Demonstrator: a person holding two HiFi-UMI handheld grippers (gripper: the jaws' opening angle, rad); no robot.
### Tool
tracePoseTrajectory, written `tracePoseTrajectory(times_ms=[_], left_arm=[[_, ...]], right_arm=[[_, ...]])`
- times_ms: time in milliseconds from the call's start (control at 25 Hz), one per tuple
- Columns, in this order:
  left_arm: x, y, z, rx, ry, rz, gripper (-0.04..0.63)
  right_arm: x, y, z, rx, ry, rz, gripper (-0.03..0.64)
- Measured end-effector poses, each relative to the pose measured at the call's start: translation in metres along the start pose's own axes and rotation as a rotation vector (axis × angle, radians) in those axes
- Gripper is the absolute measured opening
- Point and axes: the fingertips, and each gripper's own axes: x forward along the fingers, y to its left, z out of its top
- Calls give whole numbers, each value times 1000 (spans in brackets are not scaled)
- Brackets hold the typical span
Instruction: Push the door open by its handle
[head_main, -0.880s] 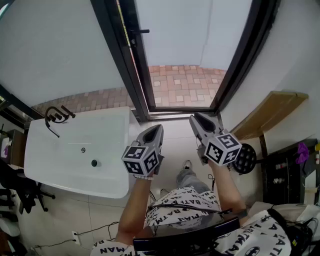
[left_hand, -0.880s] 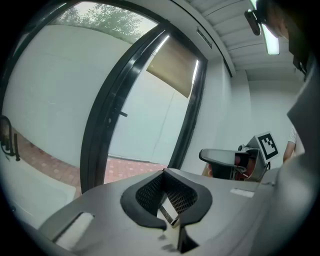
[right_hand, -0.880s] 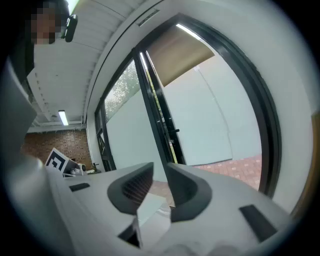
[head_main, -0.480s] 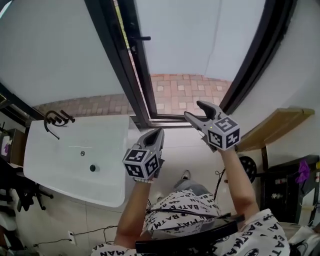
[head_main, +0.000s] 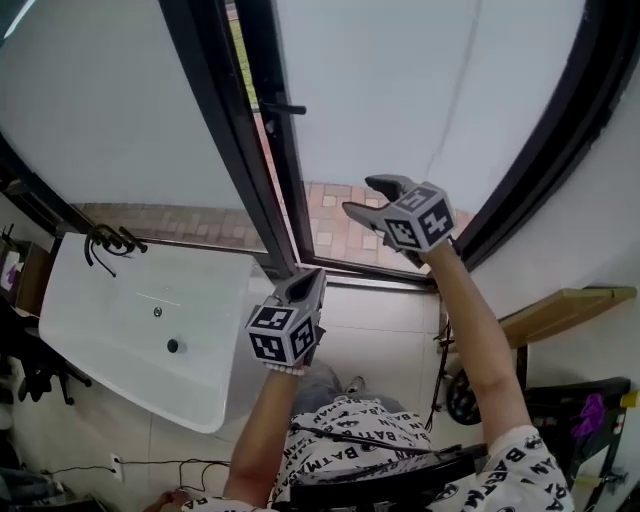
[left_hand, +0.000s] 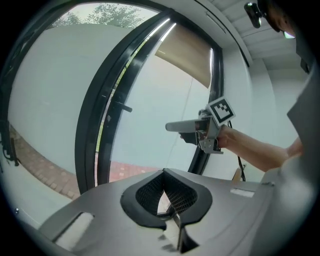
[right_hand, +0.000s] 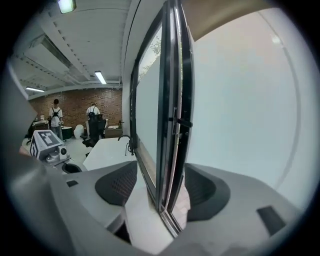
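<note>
The glass door (head_main: 400, 90) has a black frame and a short black handle (head_main: 283, 107) sticking out near its left edge. A narrow gap shows between the door and the fixed pane. My right gripper (head_main: 360, 196) is raised in front of the door glass, below and right of the handle, open and empty. In the right gripper view the handle (right_hand: 182, 121) lies beyond the open right gripper (right_hand: 157, 192), well apart from it. My left gripper (head_main: 312, 278) hangs lower, near the door's bottom corner, shut on nothing. The left gripper view shows the handle (left_hand: 122, 107).
A white table (head_main: 130, 330) with a black curved fitting (head_main: 105, 240) stands at the left against the glass. A wooden shelf (head_main: 555, 310) juts from the right wall. Brick paving (head_main: 340, 225) lies outside. People (right_hand: 55, 117) stand far back in the room.
My right gripper has risen and moved forward to the door glass, closer to the handle. The left gripper has stayed about where it was. The head view has tilted upward.
</note>
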Motion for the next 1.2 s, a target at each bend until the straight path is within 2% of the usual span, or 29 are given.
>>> tracePoseTrajectory(times_ms=[80, 240, 520, 680, 880, 920, 1000, 1200], left_arm=[[17, 7, -4, 6, 27, 31, -14], [54, 28, -2, -16, 28, 57, -14], [106, 80, 18, -42, 30, 88, -12], [137, 101, 48, -45, 35, 93, -12], [165, 126, 67, -39, 41, 98, -12], [169, 130, 68, -39, 43, 99, -12], [177, 138, 69, -40, 45, 99, -12], [191, 150, 78, -57, 38, 87, -12]], right_arm=[[18, -20, 3, -25, 24, 16, 310], [60, -62, 20, -67, 36, 34, 308], [142, -96, 91, -209, 40, 67, 304], [182, -109, 129, -257, 74, 156, 300], [232, -107, 123, -316, 176, 245, 280], [240, -103, 123, -326, 185, 260, 237], [253, -94, 122, -352, 212, 287, 235], [270, -89, 107, -408, 323, 284, 231]])
